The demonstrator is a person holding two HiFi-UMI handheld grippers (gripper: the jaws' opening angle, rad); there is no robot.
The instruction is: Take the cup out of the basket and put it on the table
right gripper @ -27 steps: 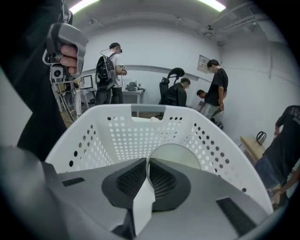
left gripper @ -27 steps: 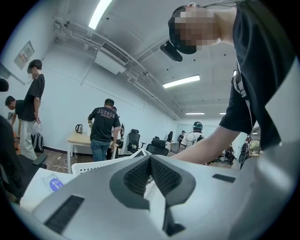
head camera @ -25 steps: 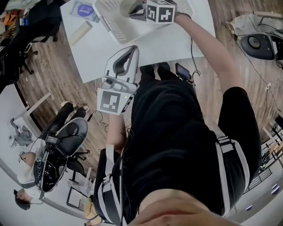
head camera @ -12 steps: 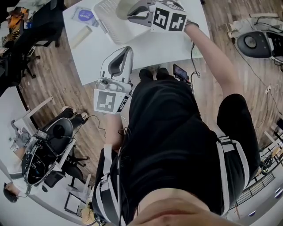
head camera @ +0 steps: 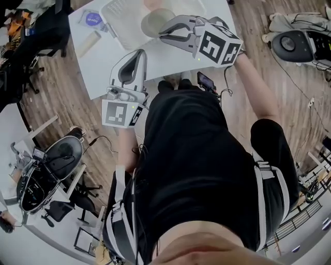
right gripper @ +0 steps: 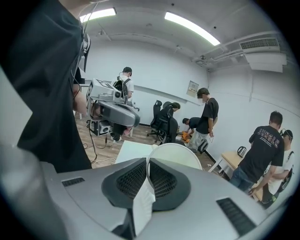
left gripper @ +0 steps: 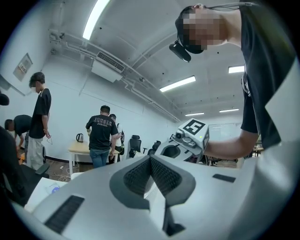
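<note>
My right gripper (head camera: pixel 164 32) reaches left over the white table (head camera: pixel 103 64), shut on the rim of a pale cup (head camera: pixel 154 21). The cup hangs in front of the white slatted basket (head camera: pixel 118 14) at the table's far side. In the right gripper view the rim of the cup (right gripper: pixel 177 153) is pinched between the shut jaws of the right gripper (right gripper: pixel 147 169). My left gripper (head camera: pixel 137 53) hovers over the table's near edge. Its jaws are shut with nothing in them, as the left gripper (left gripper: pixel 151 161) shows in its own view, with the right gripper (left gripper: pixel 191 136) beyond.
A blue round packet (head camera: pixel 93 19) and a beige stick (head camera: pixel 88 43) lie on the table's left part. A phone (head camera: pixel 206 82) hangs at the near edge. Office chairs (head camera: pixel 54 168) stand on the wood floor at left. Several people (right gripper: pixel 206 117) stand about the room.
The right gripper has drawn back toward me and to the right, bringing the cup up and away from the basket. The left gripper drifted slightly left.
</note>
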